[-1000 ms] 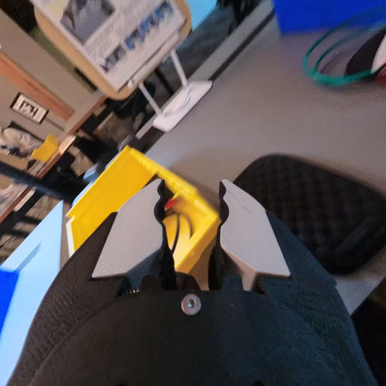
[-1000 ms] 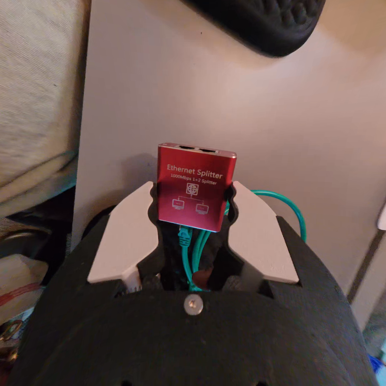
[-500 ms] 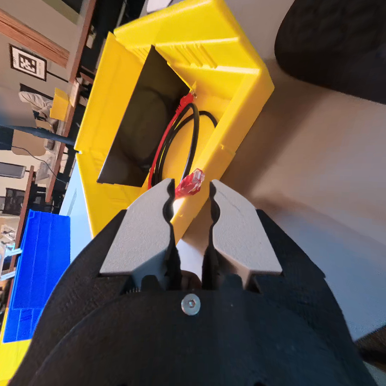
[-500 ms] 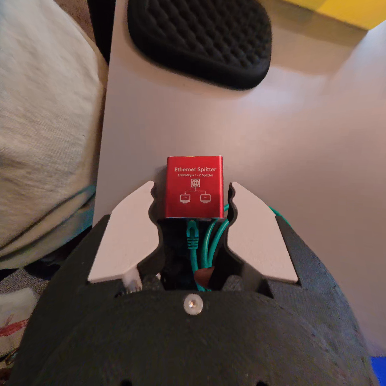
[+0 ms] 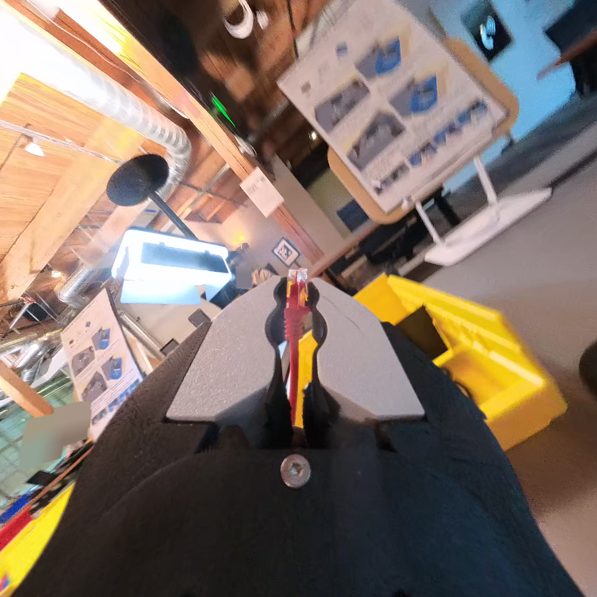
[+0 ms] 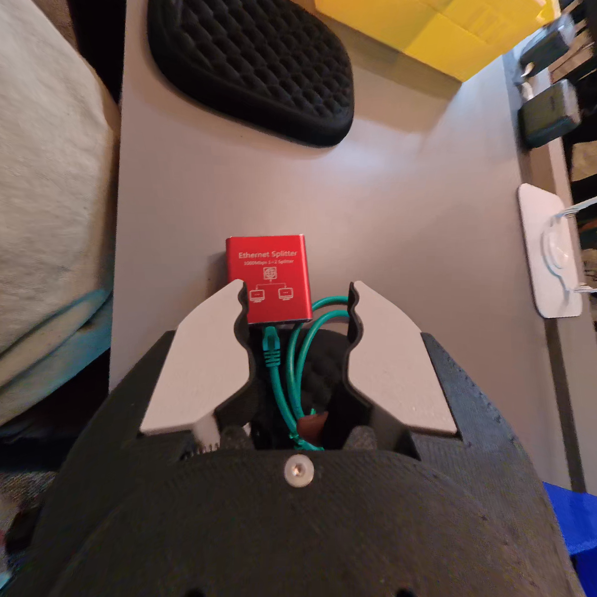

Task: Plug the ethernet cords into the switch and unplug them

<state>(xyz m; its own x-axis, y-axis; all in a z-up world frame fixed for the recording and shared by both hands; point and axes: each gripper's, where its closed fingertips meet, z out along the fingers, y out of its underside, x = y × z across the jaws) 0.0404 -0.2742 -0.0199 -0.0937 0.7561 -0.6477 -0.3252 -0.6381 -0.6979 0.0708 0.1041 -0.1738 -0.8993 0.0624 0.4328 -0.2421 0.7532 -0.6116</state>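
In the left wrist view, the left gripper [image 5: 298, 292] is squeezed tight on a thin red ethernet cord [image 5: 294, 326]. The cord's clear plastic plug [image 5: 298, 276] sticks out past the grey fingertips [image 5: 326, 292], up in the air. A big yellow plastic bin [image 5: 478, 358] sits on the table to the right.

In the right wrist view, the right gripper [image 6: 296, 292] is wide open and holds nothing. A small red metal switch box [image 6: 269, 282] lies flat on the pale grey table [image 6: 420, 226], next to the left finger, clear of the right one. A green ethernet cord [image 6: 274, 358] is plugged into its near end. A black bumpy pad [image 6: 255, 64] lies farther off.
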